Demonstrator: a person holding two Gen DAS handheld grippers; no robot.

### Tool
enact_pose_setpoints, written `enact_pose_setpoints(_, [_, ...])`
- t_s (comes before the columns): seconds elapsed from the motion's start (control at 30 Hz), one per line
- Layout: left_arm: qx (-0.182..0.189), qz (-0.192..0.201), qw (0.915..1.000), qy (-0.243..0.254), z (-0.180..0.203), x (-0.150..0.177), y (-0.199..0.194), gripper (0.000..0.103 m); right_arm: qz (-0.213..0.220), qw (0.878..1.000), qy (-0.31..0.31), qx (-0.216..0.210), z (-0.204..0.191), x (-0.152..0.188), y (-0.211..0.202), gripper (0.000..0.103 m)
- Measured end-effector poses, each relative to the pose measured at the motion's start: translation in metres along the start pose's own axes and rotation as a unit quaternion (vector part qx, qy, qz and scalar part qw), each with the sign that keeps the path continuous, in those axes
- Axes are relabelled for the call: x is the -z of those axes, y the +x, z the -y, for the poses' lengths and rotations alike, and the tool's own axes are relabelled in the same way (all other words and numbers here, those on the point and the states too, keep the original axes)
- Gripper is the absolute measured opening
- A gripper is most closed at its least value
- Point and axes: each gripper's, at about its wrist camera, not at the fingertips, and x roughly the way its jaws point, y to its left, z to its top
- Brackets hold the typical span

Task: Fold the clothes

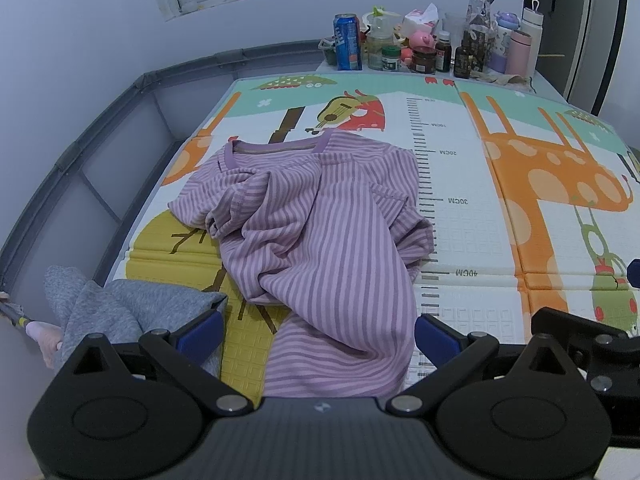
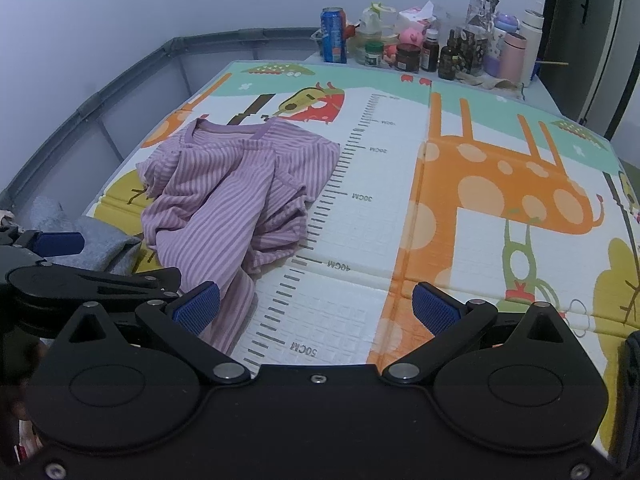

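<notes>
A purple striped shirt (image 1: 316, 220) lies crumpled on the colourful play mat (image 1: 480, 208), collar at the far end, its near hem reaching between my left gripper's fingers. My left gripper (image 1: 318, 332) is open, its blue pads spread on either side of the hem, holding nothing. In the right wrist view the same shirt (image 2: 236, 192) lies to the left. My right gripper (image 2: 316, 308) stands open over the bare mat (image 2: 460, 208); its left pad (image 2: 198, 308) is next to the shirt's trailing hem. The left gripper's body (image 2: 80, 276) shows at the left edge.
A grey garment (image 1: 120, 312) lies bunched at the mat's near left corner, seen also as grey cloth (image 2: 88, 240). Bottles, a blue can (image 1: 347, 42) and jars crowd the far edge. A grey rail (image 1: 80, 148) borders the left side.
</notes>
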Motion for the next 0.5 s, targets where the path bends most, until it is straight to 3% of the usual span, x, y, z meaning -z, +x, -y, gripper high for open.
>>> enact_pose_setpoints(0.5, [0.0,-0.002,1.0,0.007,0.0024,0.0004,0.0001,0.103,-0.004,1.0,0.008,0.005,-0.0008,-0.0005,0.0022,0.103])
